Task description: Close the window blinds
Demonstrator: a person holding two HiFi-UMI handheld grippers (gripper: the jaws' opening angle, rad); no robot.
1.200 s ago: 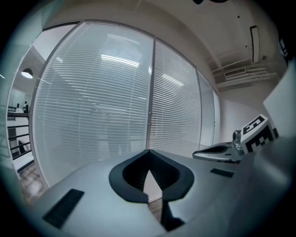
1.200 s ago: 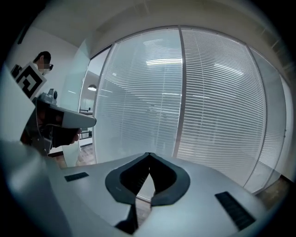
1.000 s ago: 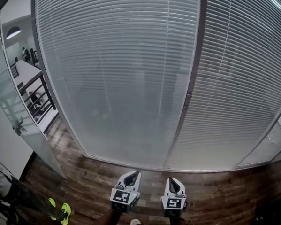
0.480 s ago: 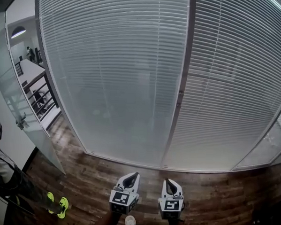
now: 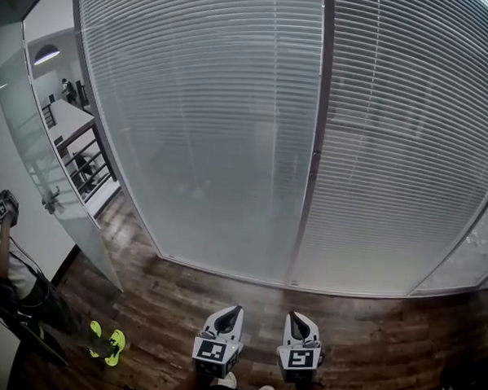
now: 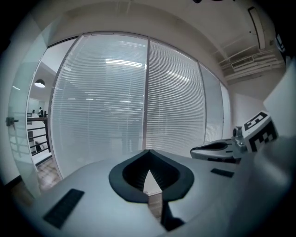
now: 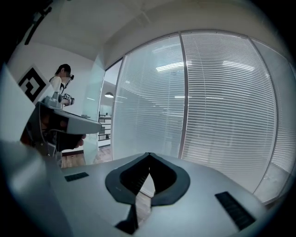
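Closest in, the left gripper (image 5: 235, 309) and the right gripper (image 5: 291, 314) sit side by side at the bottom of the head view, both pointing toward the window. Each pair of jaws is pressed together at the tips, with nothing between them. Under them runs dark wood floor (image 5: 157, 296). Off to the left, a person (image 5: 15, 280) in yellow shoes (image 5: 107, 343) stands by a glass door (image 5: 33, 163). Ahead, well apart from both grippers, the window blinds (image 5: 207, 123) hang lowered over two big panes, right down to the floor, split by an upright frame post (image 5: 316, 145). Dim shapes show faintly through the left pane's slats.
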